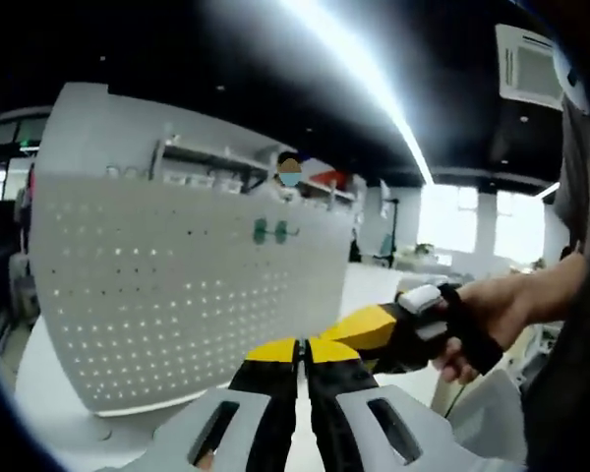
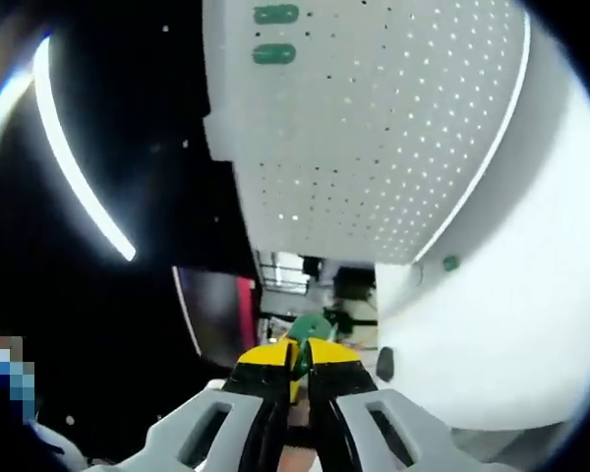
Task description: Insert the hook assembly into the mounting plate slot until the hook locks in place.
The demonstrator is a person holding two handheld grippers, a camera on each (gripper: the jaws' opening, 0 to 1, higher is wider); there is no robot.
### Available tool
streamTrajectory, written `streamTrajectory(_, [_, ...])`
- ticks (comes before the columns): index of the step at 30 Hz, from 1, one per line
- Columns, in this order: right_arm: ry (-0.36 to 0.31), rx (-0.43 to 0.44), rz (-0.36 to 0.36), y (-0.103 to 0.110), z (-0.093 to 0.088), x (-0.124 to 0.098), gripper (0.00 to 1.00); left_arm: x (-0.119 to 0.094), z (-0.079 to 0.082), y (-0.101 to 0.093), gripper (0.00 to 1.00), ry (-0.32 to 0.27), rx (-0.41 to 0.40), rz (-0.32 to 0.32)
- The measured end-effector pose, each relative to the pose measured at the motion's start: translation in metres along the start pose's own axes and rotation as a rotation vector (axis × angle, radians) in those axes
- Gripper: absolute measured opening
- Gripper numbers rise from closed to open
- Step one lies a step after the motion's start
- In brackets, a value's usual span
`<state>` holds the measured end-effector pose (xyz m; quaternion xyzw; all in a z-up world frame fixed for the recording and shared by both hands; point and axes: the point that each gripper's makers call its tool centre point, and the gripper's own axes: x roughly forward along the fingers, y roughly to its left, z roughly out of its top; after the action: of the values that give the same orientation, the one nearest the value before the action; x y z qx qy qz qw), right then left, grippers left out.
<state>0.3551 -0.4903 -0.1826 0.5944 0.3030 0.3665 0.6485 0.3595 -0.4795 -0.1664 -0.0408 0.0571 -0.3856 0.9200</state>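
Observation:
The white perforated mounting plate (image 1: 177,295) stands upright on a white table; two green hooks (image 1: 270,231) sit in its upper rows. My left gripper (image 1: 301,351) is shut in front of the plate's lower right corner, and I see nothing between its yellow tips. The right gripper (image 1: 374,326), held by a hand, reaches in from the right beside it. In the right gripper view the plate (image 2: 374,128) fills the top, with the same two hooks (image 2: 274,34) near its edge. My right gripper (image 2: 297,356) is shut on a green hook (image 2: 312,327) that sticks out past its tips.
The white table (image 1: 59,413) runs under the plate. A small green piece (image 2: 450,263) lies near the plate's edge, and a dark oval spot (image 2: 385,364) marks the table surface. Shelves and a person show behind the plate. A bright ceiling light strip (image 1: 364,69) runs overhead.

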Motion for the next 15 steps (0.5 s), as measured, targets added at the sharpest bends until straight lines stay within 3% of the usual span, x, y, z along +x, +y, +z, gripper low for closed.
streamTrajectory(6, [-0.003,0.039,-0.005,-0.0038,0.0007,-0.0011,0.01,0.0005,-0.0039,-0.0020,0.02,0.020,0.075,-0.010])
streamTrajectory(7, [-0.010,0.021,-0.010,-0.0050,0.0018,-0.0015,0.00,0.0008,-0.0070,-0.0028,0.02,0.040,0.107,-0.009])
streamTrajectory(11, [-0.016,-0.017,-0.015,-0.0054,0.0034,-0.0023,0.00,0.0013,-0.0059,-0.0029,0.03,0.033,0.101,0.006])
streamTrajectory(13, [-0.012,-0.107,-0.038,-0.0062,0.0048,-0.0029,0.00,0.0016,-0.0071,-0.0020,0.03,0.039,0.103,0.005])
streamTrajectory(15, [-0.007,-0.133,-0.039,-0.0021,0.0046,-0.0026,0.00,0.0015,-0.0066,-0.0016,0.03,0.036,0.098,0.004])
